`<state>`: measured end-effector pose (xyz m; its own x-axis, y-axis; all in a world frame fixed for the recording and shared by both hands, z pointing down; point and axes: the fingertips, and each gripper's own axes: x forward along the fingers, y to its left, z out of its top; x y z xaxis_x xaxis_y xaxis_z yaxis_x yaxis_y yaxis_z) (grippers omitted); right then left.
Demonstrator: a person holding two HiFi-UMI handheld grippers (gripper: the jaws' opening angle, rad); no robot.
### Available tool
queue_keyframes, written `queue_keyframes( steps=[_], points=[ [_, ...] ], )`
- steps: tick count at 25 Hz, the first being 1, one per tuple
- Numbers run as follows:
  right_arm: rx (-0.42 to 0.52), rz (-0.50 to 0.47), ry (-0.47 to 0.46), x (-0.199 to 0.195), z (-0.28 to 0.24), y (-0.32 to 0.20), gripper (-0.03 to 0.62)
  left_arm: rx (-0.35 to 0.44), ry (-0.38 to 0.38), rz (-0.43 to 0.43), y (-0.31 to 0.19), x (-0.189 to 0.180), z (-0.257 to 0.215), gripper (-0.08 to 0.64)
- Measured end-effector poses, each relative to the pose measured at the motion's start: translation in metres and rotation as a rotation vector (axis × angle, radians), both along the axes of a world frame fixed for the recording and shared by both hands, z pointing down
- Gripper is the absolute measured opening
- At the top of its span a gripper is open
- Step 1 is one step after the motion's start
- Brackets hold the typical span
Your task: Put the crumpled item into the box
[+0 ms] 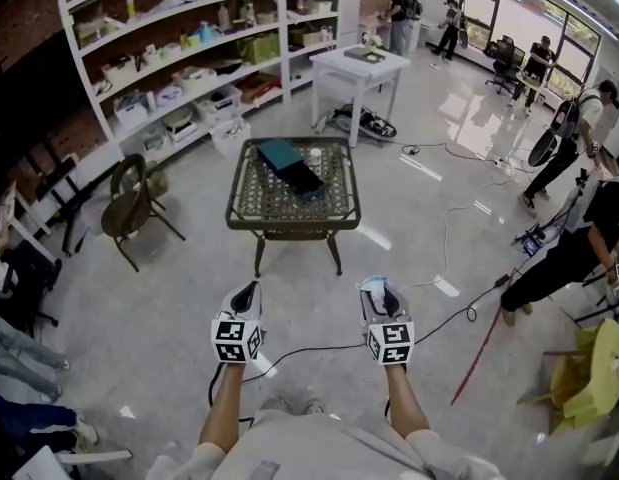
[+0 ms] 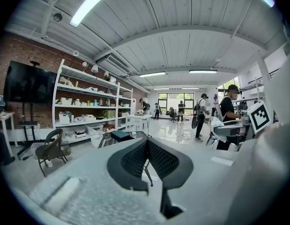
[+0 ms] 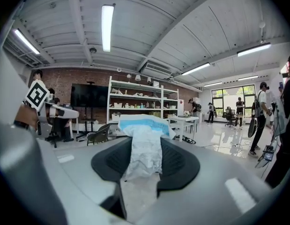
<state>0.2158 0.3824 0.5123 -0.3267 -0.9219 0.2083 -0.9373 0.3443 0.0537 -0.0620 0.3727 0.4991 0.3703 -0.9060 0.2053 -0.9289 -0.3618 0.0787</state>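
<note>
- Left gripper (image 1: 246, 298), nearest the camera, in front of the dark lattice table (image 1: 251, 206): jaws closed tip to tip, nothing between them.
- Right gripper (image 1: 380, 296), beside the left one and likewise in front of the table: jaws clamped on the one crumpled item (image 3: 144, 142), a white-and-blue wrapper that sticks out past the tips.
- One black cable (image 1: 319, 348) on the floor near both grippers, in front of the table.
- One white shelving unit (image 1: 189, 48), behind and left of the table, loaded with bins.
- One dark chair (image 1: 129, 208), left of the table.
- One dark teal box (image 1: 287, 163) on the tabletop, well apart from the crumpled item, with one small white container (image 1: 314, 155) just beside it.
- One white table (image 1: 357, 68), behind the lattice table.
- Five people (image 1: 589, 238), right and behind-right of the table.
- One yellow-green chair (image 1: 594, 373), far right of the table.
</note>
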Motion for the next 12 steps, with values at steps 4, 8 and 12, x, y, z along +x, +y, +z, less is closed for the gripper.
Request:
queue_keyframes(
  steps=[4,8,12],
  points=[
    [0.001,-0.002,-0.007,0.010,0.001,-0.006,0.161,-0.005,-0.010,-0.002,-0.004,0.007,0.002,0.006],
    [-0.012,-0.001,-0.011,0.010,0.010,-0.015,0.161,-0.015,-0.014,0.001,-0.013,0.010,0.010,0.006],
    [-0.023,-0.008,-0.009,0.004,0.017,-0.030,0.161,-0.019,-0.010,0.004,-0.030,0.009,0.015,0.006]
  ],
)
